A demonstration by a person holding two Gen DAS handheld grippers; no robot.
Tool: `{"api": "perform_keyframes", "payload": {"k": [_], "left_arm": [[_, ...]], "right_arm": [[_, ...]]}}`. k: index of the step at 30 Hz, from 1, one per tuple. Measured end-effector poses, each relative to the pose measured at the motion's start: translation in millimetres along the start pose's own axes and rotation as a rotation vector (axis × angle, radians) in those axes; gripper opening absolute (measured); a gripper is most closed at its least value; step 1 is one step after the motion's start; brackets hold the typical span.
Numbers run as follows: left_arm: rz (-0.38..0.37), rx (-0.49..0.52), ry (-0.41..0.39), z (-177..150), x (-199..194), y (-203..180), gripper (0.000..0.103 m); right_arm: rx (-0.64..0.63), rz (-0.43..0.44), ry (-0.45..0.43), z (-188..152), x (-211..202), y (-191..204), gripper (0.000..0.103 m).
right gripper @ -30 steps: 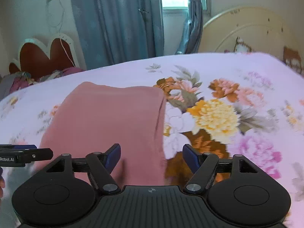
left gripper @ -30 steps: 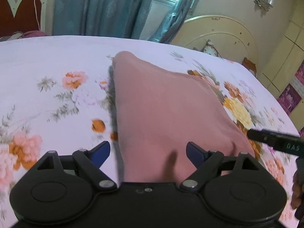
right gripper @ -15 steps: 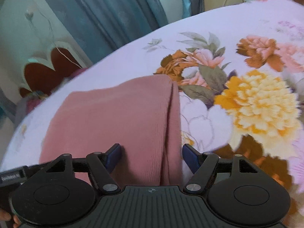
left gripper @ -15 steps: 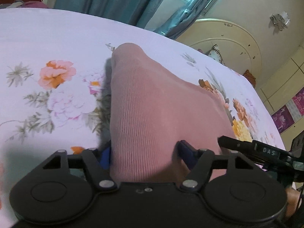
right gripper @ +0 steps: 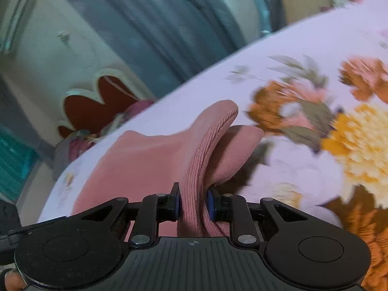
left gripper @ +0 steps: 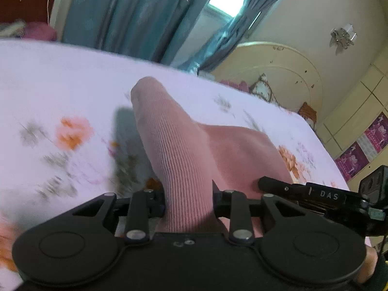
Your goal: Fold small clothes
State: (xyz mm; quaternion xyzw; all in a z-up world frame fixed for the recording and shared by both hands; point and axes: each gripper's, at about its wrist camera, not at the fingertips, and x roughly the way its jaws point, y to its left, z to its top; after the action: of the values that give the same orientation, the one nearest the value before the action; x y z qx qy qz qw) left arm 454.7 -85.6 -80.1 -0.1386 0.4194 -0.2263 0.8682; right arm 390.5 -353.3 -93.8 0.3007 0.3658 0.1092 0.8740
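A pink ribbed garment (left gripper: 179,155) lies on the floral bedsheet (left gripper: 60,92). My left gripper (left gripper: 188,202) is shut on the garment's near left corner, which rises in a ridge from the jaws. My right gripper (right gripper: 193,205) is shut on the near right corner of the same garment (right gripper: 150,160), bunched and folded between the jaws. The near edge is lifted off the bed; the far part still rests on it. The right gripper's finger also shows at the right of the left wrist view (left gripper: 303,191).
The bed has a cream headboard (left gripper: 278,72) on the right side and teal curtains (left gripper: 135,17) behind it. A red and white heart-shaped chair back (right gripper: 97,101) and a pile of clothes (right gripper: 80,140) stand beyond the bed's far left edge.
Both grippers moved onto the garment's near corners and closed from open to shut. The near edge of the garment has been lifted, forming ridges of cloth.
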Motion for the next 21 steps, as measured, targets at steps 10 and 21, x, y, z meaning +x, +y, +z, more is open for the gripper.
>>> {"api": "perform_keyframes", "payload": {"k": [10, 21], "left_arm": [[0.104, 0.003, -0.092, 22.5, -109.5, 101.4, 0.029], [0.159, -0.006, -0.109, 32.0, -185.1, 241.6, 0.029]], "right_arm": [[-0.054, 0.138, 0.029, -34.5, 54.1, 136.2, 0.021], [-0.047, 0.140, 0.068, -96.6, 162.4, 271.6, 0.021]]}}
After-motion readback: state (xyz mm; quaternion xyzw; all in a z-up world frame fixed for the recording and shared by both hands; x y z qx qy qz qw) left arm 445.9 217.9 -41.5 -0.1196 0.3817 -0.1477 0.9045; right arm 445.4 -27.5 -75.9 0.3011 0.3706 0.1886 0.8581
